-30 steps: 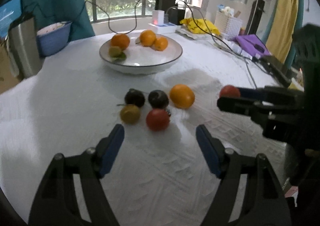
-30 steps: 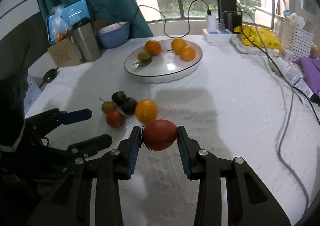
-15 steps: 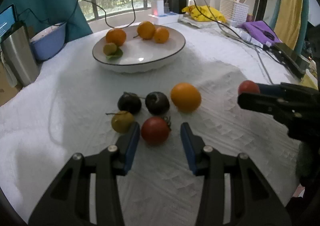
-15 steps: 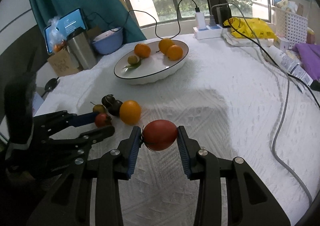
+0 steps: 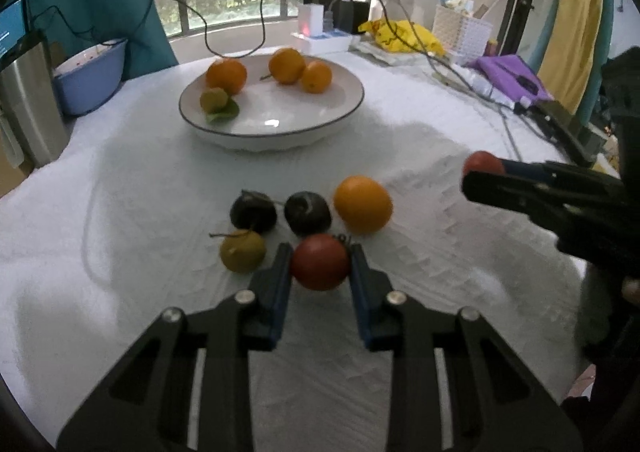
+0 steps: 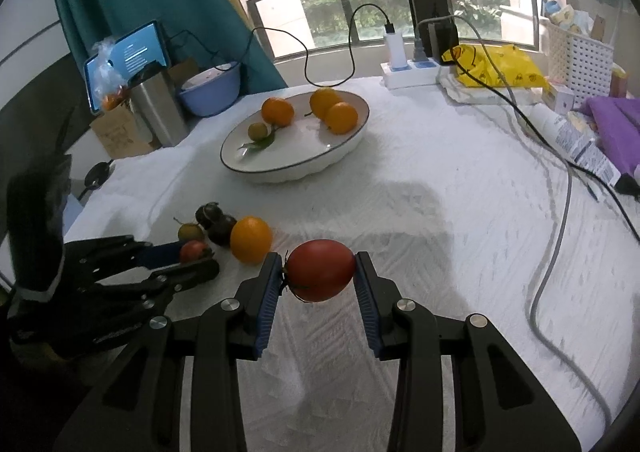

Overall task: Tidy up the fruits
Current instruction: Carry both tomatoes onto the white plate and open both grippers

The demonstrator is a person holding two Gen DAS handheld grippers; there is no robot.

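Left wrist view. At lower centre, left tongs [image 5: 320,272] closed to the width of a red tomato [image 5: 320,267], blue pads touching both its sides; whether lifted or resting on the cloth, impossible to tell. Just left of it a yellow-green fruit [image 5: 242,251]; above, two dark plums [image 5: 253,211] and a loose orange [image 5: 362,204], clustered at mid-frame. Higher up, a white plate [image 5: 344,108] carrying three oranges [image 5: 226,75] and a small green fruit on a leaf. At right edge, right tongs [image 5: 486,182] seen side-on, a red fruit at the tip. Probably both tomatoes gathered at once for sorting.

Right wrist view. At lower centre, right tongs [image 6: 318,272] narrowed around a second tomato [image 6: 320,270], carried clear above the cloth, its shadow below. At lower left, the left tongs on the first tomato, beside the loose cluster. Plate at upper centre, well apart from both.

Surface: a white textured tablecloth [image 6: 440,232], wrinkled. Around it, a steel tumbler [image 6: 158,108], a blue bowl [image 6: 210,92], a lit tablet, a power strip with cables, a yellow bag, a white basket, purple cloth. Behind, teal curtain, balcony railing, greenery outside.
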